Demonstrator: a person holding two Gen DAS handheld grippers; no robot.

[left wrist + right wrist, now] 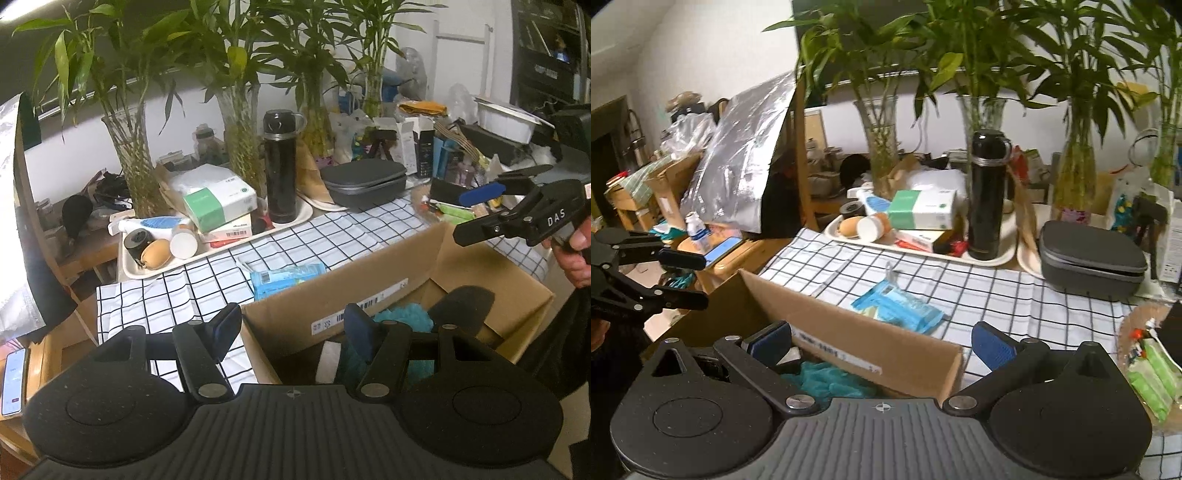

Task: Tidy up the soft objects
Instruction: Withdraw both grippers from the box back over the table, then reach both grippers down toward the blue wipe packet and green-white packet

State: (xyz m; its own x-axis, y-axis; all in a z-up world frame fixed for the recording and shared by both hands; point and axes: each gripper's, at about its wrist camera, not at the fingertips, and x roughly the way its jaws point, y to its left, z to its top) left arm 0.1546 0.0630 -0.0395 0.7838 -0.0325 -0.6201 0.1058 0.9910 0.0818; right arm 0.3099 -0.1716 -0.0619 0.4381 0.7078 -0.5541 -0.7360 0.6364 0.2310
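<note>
An open cardboard box (pixel 332 295) sits at the near edge of the checked tablecloth; it also shows in the right wrist view (pixel 857 343). Inside lie a teal fluffy cloth (pixel 404 315) (pixel 827 380), a black soft piece (pixel 463 304) and something white (pixel 328 358). A blue soft packet (pixel 286 278) (pixel 899 304) lies on the cloth just behind the box. My left gripper (pixel 293 328) is open and empty, straddling the box's left wall. My right gripper (pixel 882 345) is open and empty, straddling the box's right corner; it shows from the side in the left wrist view (pixel 476 214).
A white tray (pixel 218 247) holds a black flask (pixel 280 166), boxes and small items. A grey zip case (pixel 364 181) (pixel 1093 254), glass vases with bamboo (pixel 240 147) and clutter line the back. A phone (pixel 13 380) lies on a wooden side table to the left.
</note>
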